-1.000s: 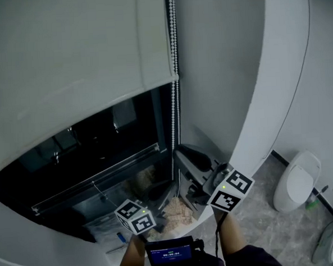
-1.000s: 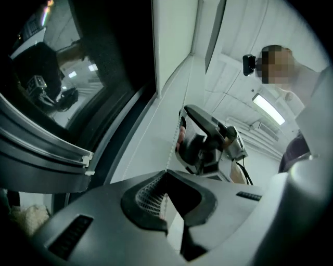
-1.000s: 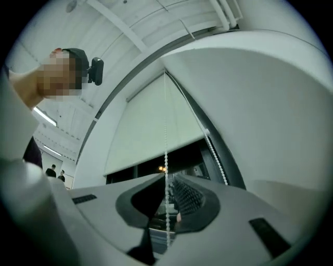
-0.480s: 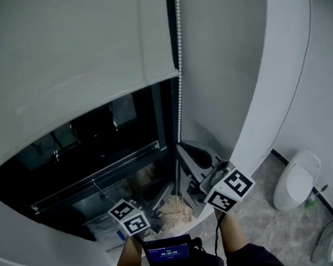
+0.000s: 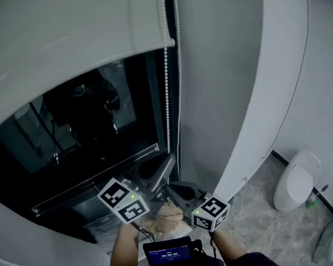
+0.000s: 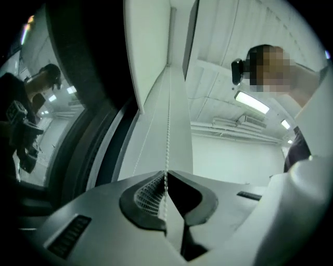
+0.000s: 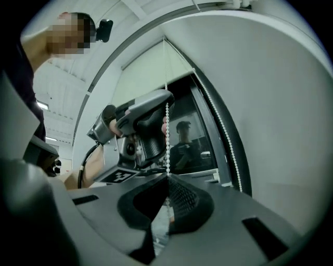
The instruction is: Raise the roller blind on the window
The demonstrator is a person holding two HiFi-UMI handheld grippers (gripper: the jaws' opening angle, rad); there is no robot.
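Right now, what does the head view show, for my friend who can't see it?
Two handheld grippers, the left gripper above the right gripper, both pinch a white bead chain beside a dark window. A blind covers the window's top; a toilet stands at the right.

Left tongs point(image 5: 169, 157) and right tongs point(image 5: 178, 186): grey moulded shells, dark ribbed pads. Each carries a white cube point(image 5: 123, 200) with black square markers and a green LED. Black cable point(image 7: 86, 161) off the left handle; dark top point(image 5: 253, 262), small blue-lit screen point(image 5: 168, 252) at the chest.
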